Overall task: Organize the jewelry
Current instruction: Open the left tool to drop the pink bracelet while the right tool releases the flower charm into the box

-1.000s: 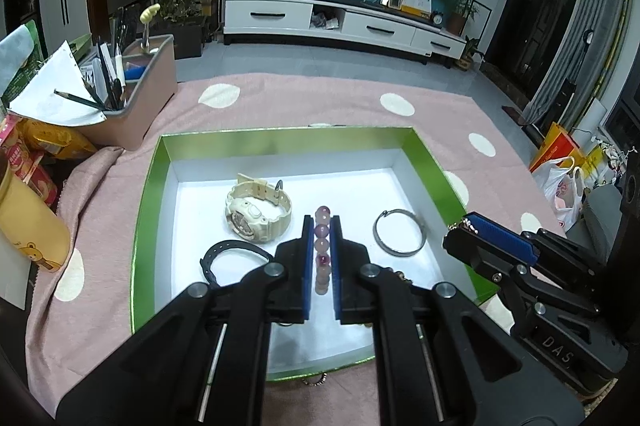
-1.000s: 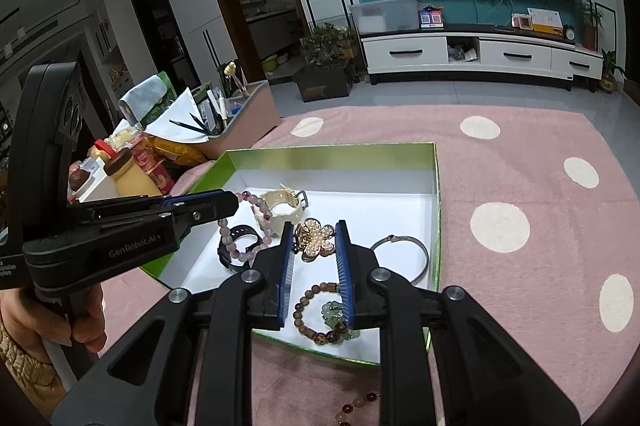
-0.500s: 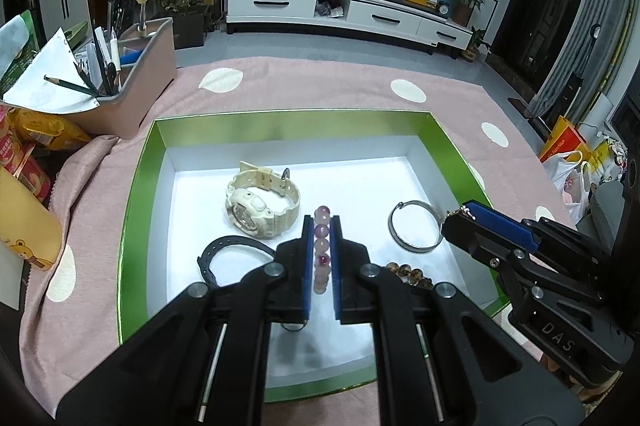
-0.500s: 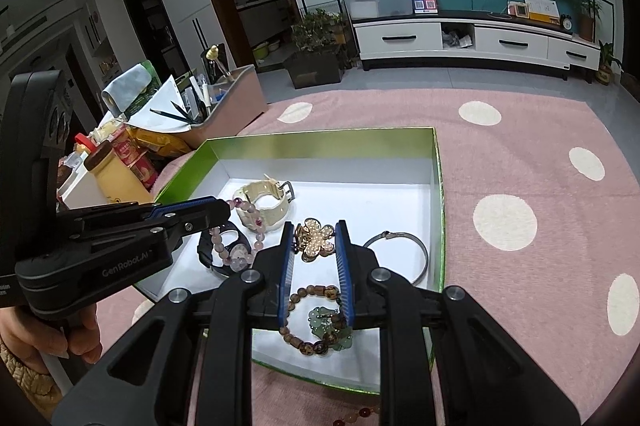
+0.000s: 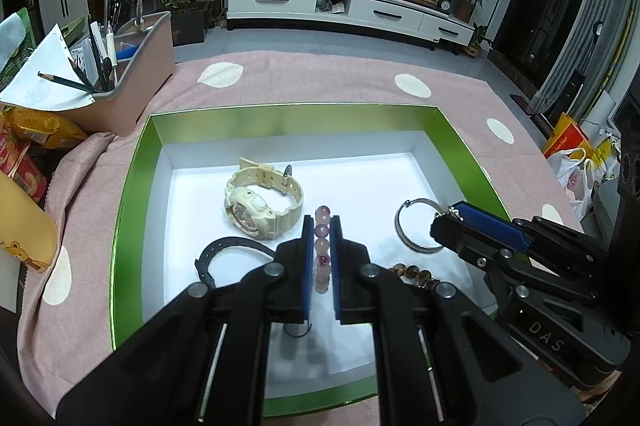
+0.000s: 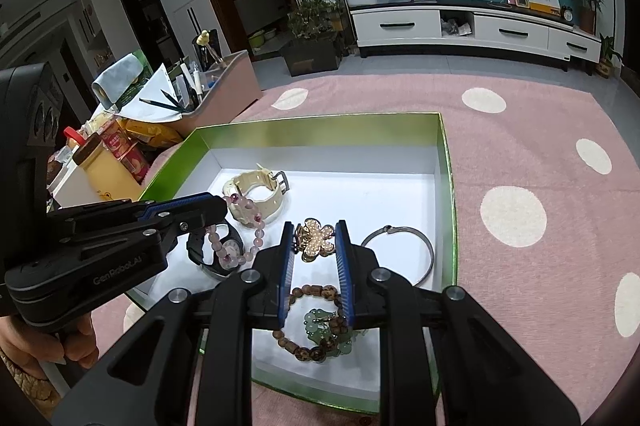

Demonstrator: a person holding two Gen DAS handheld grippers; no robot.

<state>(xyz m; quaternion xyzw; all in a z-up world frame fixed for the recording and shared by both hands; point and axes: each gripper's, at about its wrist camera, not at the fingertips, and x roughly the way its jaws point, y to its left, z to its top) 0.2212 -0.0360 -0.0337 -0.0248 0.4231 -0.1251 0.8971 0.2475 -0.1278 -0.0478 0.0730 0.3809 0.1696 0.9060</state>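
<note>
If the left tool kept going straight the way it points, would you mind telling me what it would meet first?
Probably the cream watch, just beyond the left tool and its held pink bead bracelet; it may instead meet the box floor first; depth is unclear.

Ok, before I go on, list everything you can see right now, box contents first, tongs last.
box: 1, green walls, white floor, on the cloth
watch: 1, cream, back left of box
black watch: 1, black, front left of box, under the hanging beads
bangle: 1, silver, right side of box
wooden bead bracelet: 1, brown with green charms, front of box
tablecloth: 1, pink with white dots, under box
organizer: 1, beige, pens inside, left of box
snack packs and bottle: several, red and yellow, far left
left tongs: shut on pink bead bracelet
right tongs: shut on gold flower brooch
</note>
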